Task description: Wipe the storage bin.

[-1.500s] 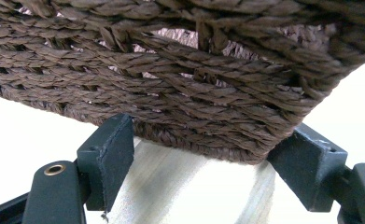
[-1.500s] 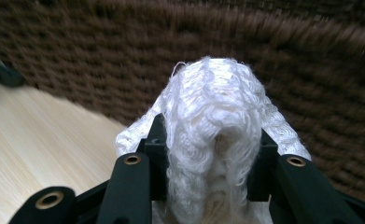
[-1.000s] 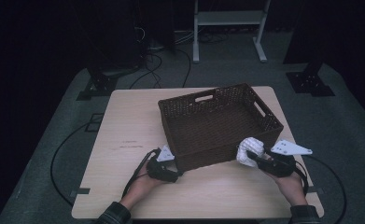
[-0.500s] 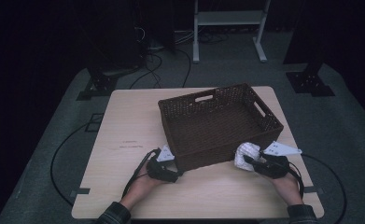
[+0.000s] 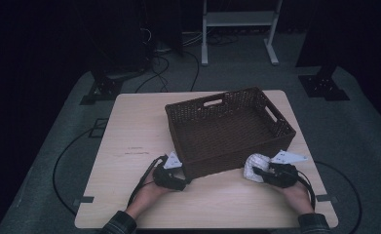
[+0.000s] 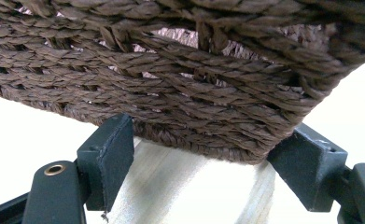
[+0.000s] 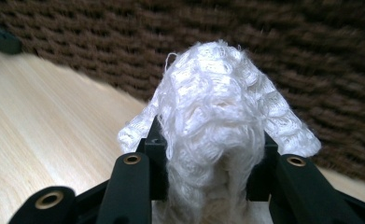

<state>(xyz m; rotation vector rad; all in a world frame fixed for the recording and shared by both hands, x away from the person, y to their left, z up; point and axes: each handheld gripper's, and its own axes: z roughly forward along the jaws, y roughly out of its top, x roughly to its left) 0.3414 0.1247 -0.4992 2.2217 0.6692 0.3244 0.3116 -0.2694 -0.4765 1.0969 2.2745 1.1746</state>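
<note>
A dark brown woven basket (image 5: 229, 127) stands in the middle of the wooden table (image 5: 139, 126). My left gripper (image 5: 180, 178) is at its near left corner. In the left gripper view the jaws of the left gripper (image 6: 213, 128) stand wide on either side of that corner of the basket (image 6: 194, 93) and touch it. My right gripper (image 5: 265, 172) sits low by the basket's near right corner, shut on a white knitted cloth (image 5: 254, 166). In the right gripper view the cloth (image 7: 213, 93) bulges out over the right gripper (image 7: 210, 144) and hides its fingertips, with the basket wall (image 7: 311, 56) close behind.
A person's two hands and sleeves come in from the table's near edge (image 5: 202, 226). The basket has handle slots (image 5: 212, 103) in its end walls. Bare tabletop lies to the basket's left. Cables (image 5: 66, 161) and stand feet (image 5: 324, 87) are on the dark floor.
My right gripper has come down toward the table with the white cloth, ending lower beside the basket's near right corner. The left gripper and the basket have stayed put.
</note>
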